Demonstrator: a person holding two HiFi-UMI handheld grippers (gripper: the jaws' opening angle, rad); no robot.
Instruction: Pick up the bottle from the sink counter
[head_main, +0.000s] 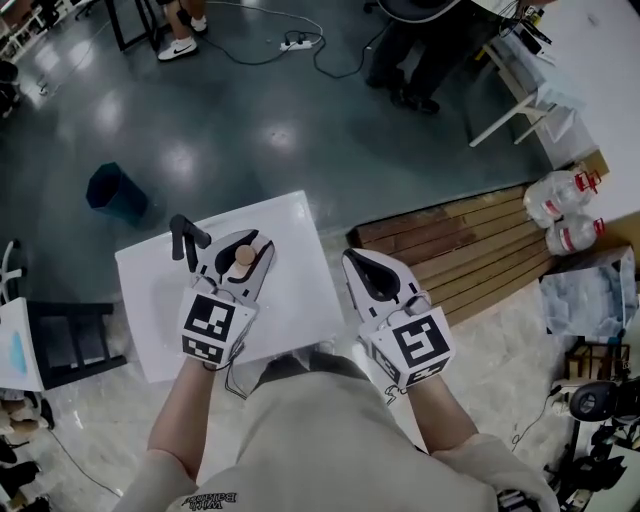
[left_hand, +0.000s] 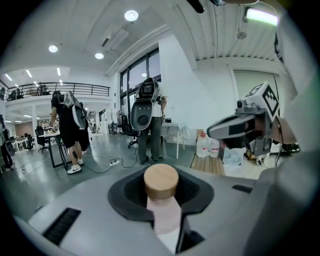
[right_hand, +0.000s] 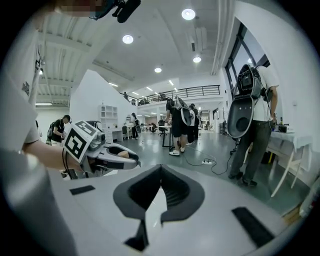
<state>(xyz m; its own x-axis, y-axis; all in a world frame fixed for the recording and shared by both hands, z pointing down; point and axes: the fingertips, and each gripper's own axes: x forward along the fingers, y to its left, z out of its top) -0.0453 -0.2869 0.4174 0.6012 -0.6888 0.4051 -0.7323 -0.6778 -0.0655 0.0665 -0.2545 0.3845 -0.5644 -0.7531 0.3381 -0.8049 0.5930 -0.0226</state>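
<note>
A pale pink bottle (head_main: 244, 256) with a round wooden cap sits between the jaws of my left gripper (head_main: 240, 250), above the white sink counter (head_main: 290, 300). In the left gripper view the bottle (left_hand: 165, 210) stands upright with its cap just past the jaw tips, and the left gripper (left_hand: 162, 200) is shut on its body. My right gripper (head_main: 375, 275) hovers off the counter's right edge, apart from the bottle. In its own view the right gripper (right_hand: 160, 192) is shut with nothing in it.
A black faucet (head_main: 185, 240) stands on the counter just left of the left gripper. On the floor are a blue bin (head_main: 115, 192), a wooden pallet (head_main: 470, 250) and water jugs (head_main: 565, 200) to the right. People stand at desks (left_hand: 147, 120) farther off.
</note>
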